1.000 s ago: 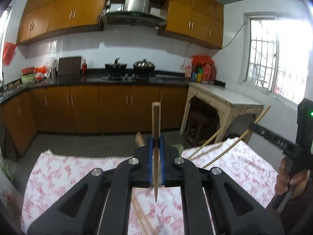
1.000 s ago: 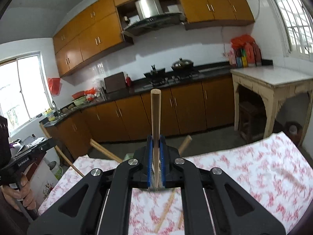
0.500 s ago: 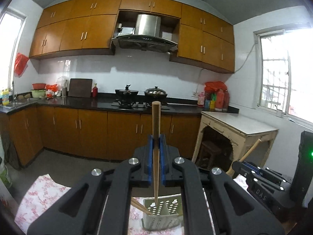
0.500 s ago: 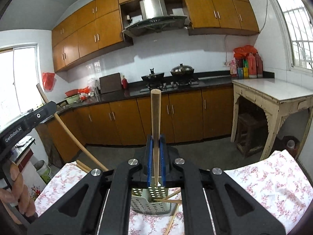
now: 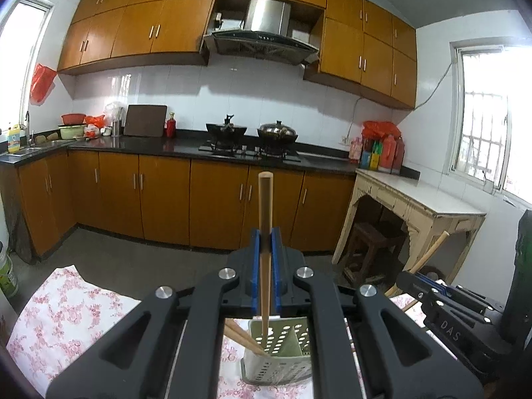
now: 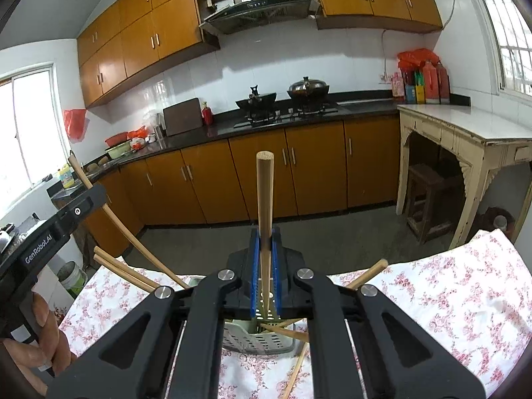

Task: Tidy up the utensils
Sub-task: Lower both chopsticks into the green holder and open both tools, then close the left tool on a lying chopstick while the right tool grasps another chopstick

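The left gripper (image 5: 265, 266) has its blue-padded jaws closed on a wooden chopstick (image 5: 265, 249), which stands upright between them, its blunt end rising above the jaws and its thin tip reaching down over a pale green perforated utensil holder (image 5: 282, 355). That holder stands on the counter (image 5: 66, 316), which is covered by a white cloth with red flowers, and two more chopsticks (image 5: 244, 337) lean out of its left compartment. The right gripper (image 6: 265, 266) likewise has its jaws clamped on a second upright chopstick (image 6: 265, 226), whose lower end points into the same holder (image 6: 259, 339) just beyond the jaws. In the right wrist view, loose chopsticks (image 6: 286, 331) lie tilted in and beside the holder, and another (image 6: 296, 370) rests on the cloth near it. Each gripper shows at the edge of the other's view, with its chopstick slanting upward.
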Demonstrator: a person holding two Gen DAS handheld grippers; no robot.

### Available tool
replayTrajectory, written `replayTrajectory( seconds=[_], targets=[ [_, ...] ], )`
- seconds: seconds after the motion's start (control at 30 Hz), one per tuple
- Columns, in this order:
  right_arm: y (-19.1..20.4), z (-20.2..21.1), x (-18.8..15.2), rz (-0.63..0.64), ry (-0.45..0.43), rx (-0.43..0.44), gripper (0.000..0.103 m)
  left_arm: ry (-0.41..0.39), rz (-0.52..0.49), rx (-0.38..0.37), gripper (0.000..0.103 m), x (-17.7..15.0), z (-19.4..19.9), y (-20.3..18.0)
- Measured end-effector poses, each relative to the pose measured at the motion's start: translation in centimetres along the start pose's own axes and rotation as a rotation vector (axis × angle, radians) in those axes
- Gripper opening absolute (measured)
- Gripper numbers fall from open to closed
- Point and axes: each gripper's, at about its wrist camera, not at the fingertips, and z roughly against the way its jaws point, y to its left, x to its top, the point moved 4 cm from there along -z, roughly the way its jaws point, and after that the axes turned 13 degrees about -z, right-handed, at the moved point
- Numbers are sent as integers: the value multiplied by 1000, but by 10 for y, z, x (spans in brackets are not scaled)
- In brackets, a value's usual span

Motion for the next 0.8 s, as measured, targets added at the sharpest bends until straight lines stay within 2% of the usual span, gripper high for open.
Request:
replayTrajectory(
  seconds=[0.17, 0.23, 0.3, 0.43, 0.63, 0.8],
  targets=[
    [-1, -10, -6, 11, 32, -37, 8, 55, 10, -9, 8, -10, -7, 5],
    [-1, -9, -6, 19, 28, -46, 13, 62, 26, -11, 9, -11, -5, 9],
    [-1, -3, -4, 14, 13, -49, 23, 58, 29, -8, 10, -11, -1, 13],
    [1, 7, 0, 11, -7, -47, 25, 41, 29, -1, 13, -6, 12, 16],
    [7, 33, 4, 39, -55, -51, 25, 12, 42, 3, 16, -1, 43, 22],
    [-4, 75, 5, 57, -135, -81, 26, -4, 30, 12, 22, -9, 86, 28]
  ],
)
